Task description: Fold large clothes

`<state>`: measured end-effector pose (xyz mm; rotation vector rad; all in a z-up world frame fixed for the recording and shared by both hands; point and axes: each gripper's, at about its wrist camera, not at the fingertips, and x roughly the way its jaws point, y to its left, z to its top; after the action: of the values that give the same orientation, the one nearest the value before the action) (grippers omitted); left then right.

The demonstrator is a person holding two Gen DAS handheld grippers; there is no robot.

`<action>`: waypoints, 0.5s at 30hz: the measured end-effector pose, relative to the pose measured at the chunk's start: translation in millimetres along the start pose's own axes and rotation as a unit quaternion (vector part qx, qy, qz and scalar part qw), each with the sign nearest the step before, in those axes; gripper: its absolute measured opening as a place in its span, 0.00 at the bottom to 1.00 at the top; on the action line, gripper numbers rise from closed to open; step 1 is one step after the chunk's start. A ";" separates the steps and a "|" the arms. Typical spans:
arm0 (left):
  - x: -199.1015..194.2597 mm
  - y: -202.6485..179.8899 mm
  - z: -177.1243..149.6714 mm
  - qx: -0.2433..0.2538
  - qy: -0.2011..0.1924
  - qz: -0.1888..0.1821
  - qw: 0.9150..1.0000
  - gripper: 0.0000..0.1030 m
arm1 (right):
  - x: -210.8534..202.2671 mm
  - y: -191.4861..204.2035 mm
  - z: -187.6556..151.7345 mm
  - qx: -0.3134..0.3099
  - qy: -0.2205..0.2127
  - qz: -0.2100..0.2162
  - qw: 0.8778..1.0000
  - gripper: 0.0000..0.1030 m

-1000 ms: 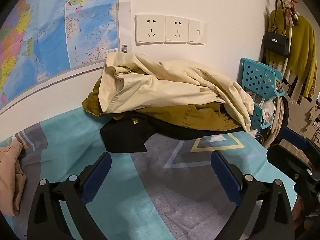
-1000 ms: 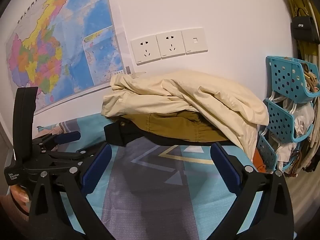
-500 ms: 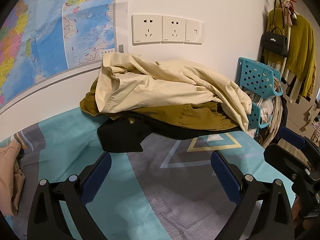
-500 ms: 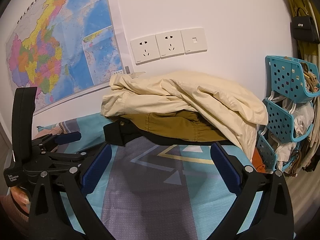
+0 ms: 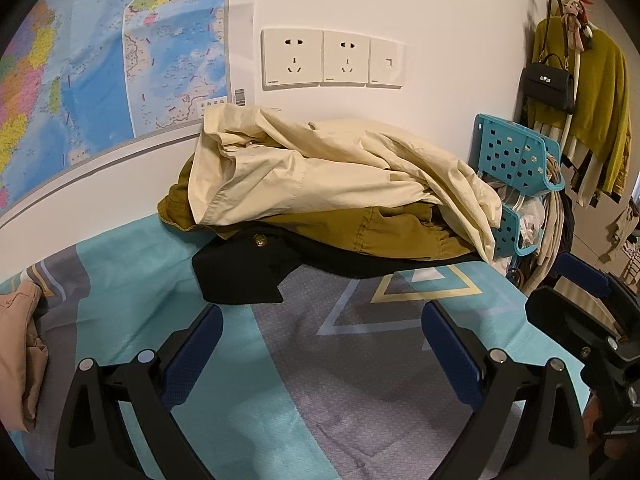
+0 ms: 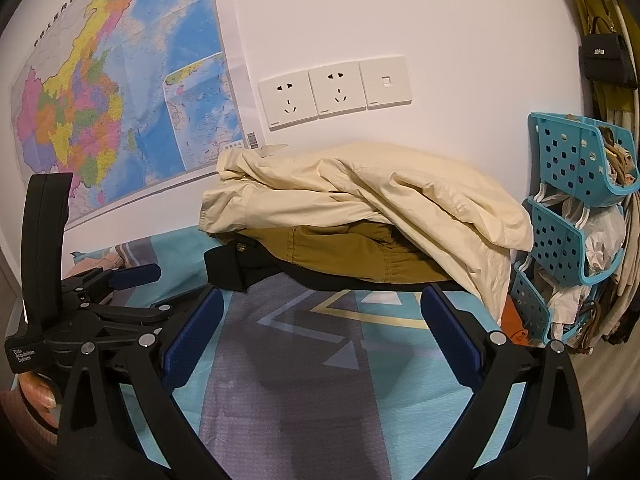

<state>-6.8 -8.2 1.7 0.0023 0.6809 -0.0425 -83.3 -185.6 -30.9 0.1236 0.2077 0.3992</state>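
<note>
Left hand-held gripper (image 5: 320, 344): black frame w/ blue-padded fingers (image 5: 192, 354) spread wide, nothing between them, hovering above the teal, grey & yellow geometric-print bedsheet (image 5: 360, 380). Right hand-held gripper (image 6: 320, 336): same build, fingers also spread wide & empty, over the same sheet, just short of the clothes pile; its tip shows at the right edge of the left wrist view.

Straight ahead of both, against the white wall (image 6: 440, 20): crumpled cream cotton jacket (image 5: 320, 172) on top, lying over a mustard-olive gathered garment (image 5: 372, 232), which sits on a black garment w/ a brass button (image 5: 244, 276) spread flat on the sheet. Pale pink cloth (image 5: 18, 352) bunched at the sheet's far left edge.

Behind the pile: three white wall socket plates (image 5: 332, 60) in a row; colourful wall map (image 6: 120, 92) to their left. Right of the pile: teal perforated plastic basket rack (image 6: 568, 216) stuffed w/ bags. Further right: small black handbag (image 5: 546, 84) hanging beside a yellow-green knit sweater (image 5: 600, 92).
</note>
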 end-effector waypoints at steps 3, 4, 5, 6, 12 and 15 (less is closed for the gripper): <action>-0.9 -0.9 -0.8 0.000 -0.002 0.000 1.000 0.93 | 0.8 0.2 0.6 0.000 0.001 0.002 1.000 0.94; -1.2 -1.3 -0.9 0.000 -0.002 -0.001 1.000 0.93 | 0.9 0.3 0.7 -0.001 0.002 0.001 1.000 0.95; -1.3 -0.8 -1.0 -0.001 -0.002 -0.001 1.000 0.93 | 0.8 0.3 0.5 -0.001 0.002 0.001 1.000 0.94; -0.9 -0.8 -0.6 -0.001 -0.002 0.000 1.000 0.93 | 0.6 0.0 0.5 0.000 0.001 0.003 1.000 0.95; -0.9 -0.8 -0.4 0.000 -0.002 0.000 1.000 0.93 | 0.9 -0.4 0.2 0.001 0.002 0.002 1.000 0.95; -1.2 -1.1 -0.2 -0.001 -0.002 0.000 1.000 0.93 | 1.1 -0.6 -0.4 0.001 0.002 0.001 1.000 0.95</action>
<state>-7.8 -9.3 2.4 0.0000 0.6766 -0.0420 -82.1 -185.7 -31.5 0.1249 0.2116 0.4006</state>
